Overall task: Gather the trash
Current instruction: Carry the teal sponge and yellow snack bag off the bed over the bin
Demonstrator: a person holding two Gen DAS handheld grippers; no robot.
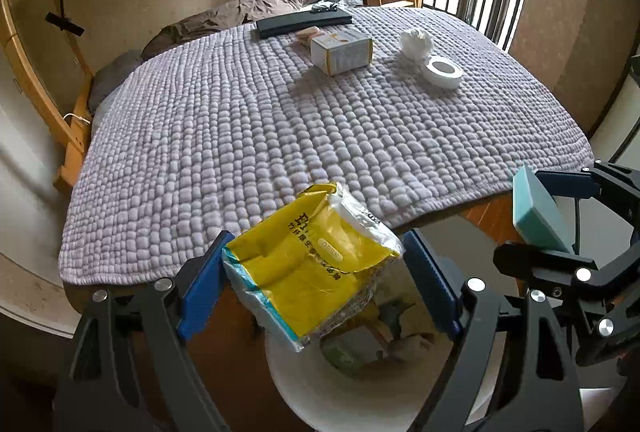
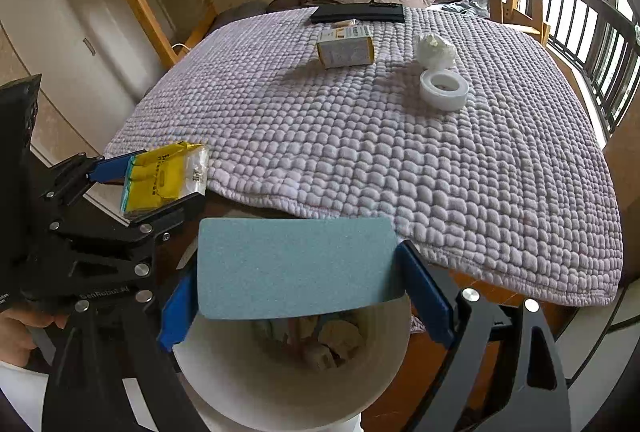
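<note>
Both tongs grip trash: left tongs point(image 1: 312, 280) a yellow packet point(image 1: 312, 264), right tongs point(image 2: 296, 296) a teal block point(image 2: 294, 268) (white bin point(image 2: 288, 392) directly below)

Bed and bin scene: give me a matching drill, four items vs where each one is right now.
Items:
1. yellow packet
2. teal block
3. tape roll
4. black flat case

Places:
a. lying on the quilt, next to the crumpled tissue
b. far edge of the quilt, behind the small carton
c. in the left claw, above the white bin
d. in the right claw, above the bin opening

Pairs: 1-c, 2-d, 3-a, 4-b
</note>
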